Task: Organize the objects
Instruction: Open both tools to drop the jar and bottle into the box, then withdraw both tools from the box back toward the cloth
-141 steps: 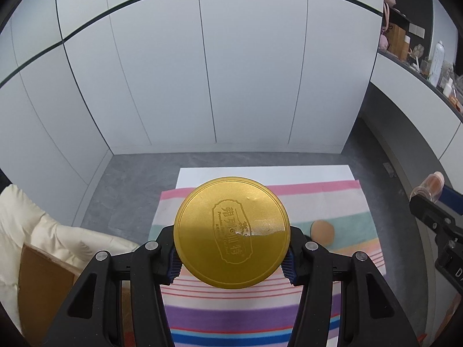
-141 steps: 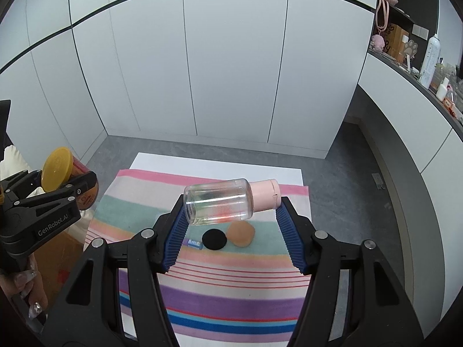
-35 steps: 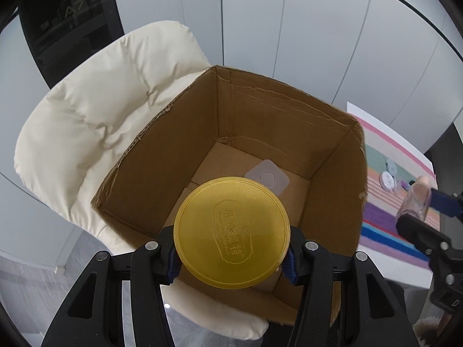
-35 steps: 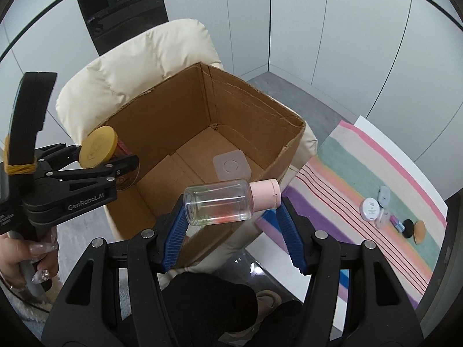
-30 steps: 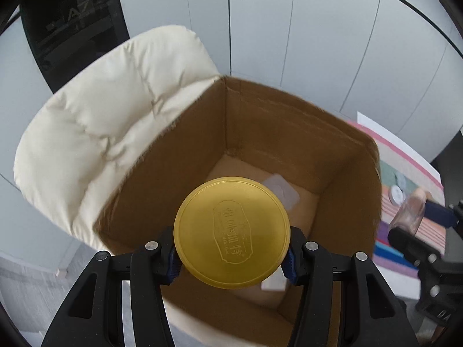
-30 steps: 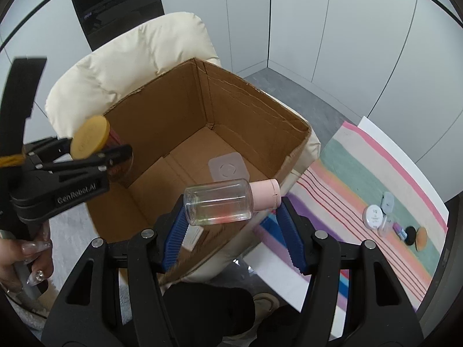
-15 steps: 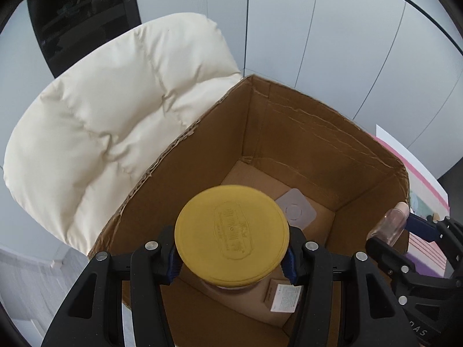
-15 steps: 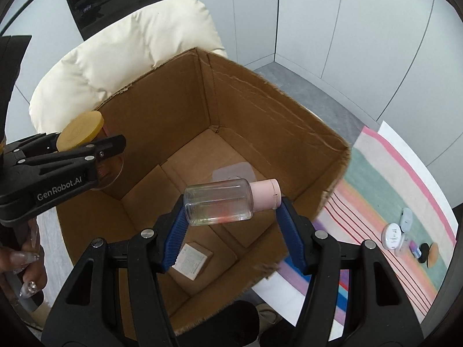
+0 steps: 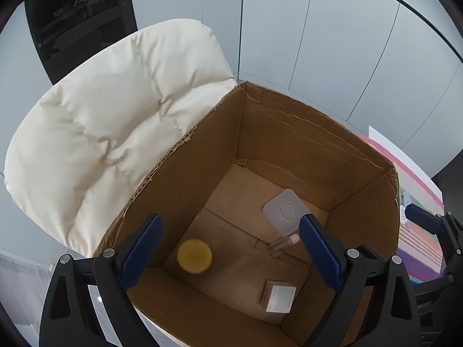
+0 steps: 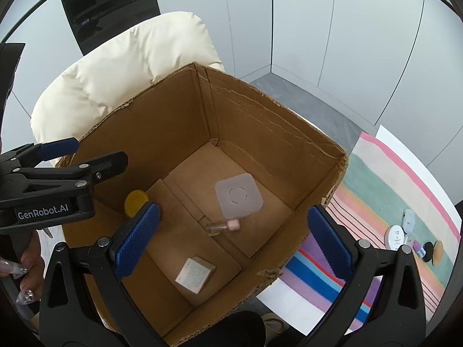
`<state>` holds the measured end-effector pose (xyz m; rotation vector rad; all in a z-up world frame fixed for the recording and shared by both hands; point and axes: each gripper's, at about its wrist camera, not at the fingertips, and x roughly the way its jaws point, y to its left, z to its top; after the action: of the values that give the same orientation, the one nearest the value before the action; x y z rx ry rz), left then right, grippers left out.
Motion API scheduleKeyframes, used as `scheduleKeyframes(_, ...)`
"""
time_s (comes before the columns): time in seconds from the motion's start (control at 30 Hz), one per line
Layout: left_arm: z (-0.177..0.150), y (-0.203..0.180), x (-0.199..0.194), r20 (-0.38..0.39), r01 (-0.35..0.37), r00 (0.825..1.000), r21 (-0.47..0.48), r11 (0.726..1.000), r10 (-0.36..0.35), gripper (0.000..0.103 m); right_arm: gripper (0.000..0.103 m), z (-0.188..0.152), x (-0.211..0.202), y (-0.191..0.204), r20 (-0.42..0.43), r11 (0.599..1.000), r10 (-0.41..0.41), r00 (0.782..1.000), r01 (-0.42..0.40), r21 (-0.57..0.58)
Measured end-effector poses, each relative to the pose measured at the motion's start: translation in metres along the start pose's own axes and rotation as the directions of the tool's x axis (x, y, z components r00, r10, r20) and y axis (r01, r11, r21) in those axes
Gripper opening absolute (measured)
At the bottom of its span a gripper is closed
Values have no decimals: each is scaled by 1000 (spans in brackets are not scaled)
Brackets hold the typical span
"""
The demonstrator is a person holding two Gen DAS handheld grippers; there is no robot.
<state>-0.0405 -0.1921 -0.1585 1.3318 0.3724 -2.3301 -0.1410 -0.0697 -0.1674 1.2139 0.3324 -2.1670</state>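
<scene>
Both grippers, left and right, have just sprung open empty over the cardboard box, the yellow-lidded jar and pink-capped bottle lying inside, so fetching more items from the striped mat likely comes next.

Both cameras ride on the hand-held grippers and look steeply down from above into the open cardboard box, close over its rim. The left wrist view hangs over the box's near-left side, facing its far corner and the cream cushion behind. The right wrist view sits a little further right and takes in the striped mat beside the box, with the left hand-held gripper at its left edge. Both views share the box floor: the yellow-lidded jar, the clear bottle, the square white lid and the small carton.
</scene>
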Motion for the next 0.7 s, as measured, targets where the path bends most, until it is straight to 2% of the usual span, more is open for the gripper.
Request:
scheduleKeyframes(0.33, 1, 2, -11, 20, -19, 1000, 17, 1000, 19, 96, 103, -1, -7, 0, -7, 1000, -16, 1000, 16, -1)
scheduleKeyframes(0.6, -11, 8, -34, 10, 7, 1000, 8, 1000, -7, 96, 103, -11, -21, 1, -24, 999, -14, 1000, 15, 45)
scheduleKeyframes(0.7, -20, 9, -43, 16, -5, 1000, 19, 1000, 5, 96, 103, -18, -31, 4, -25, 999, -15, 1000, 17, 50)
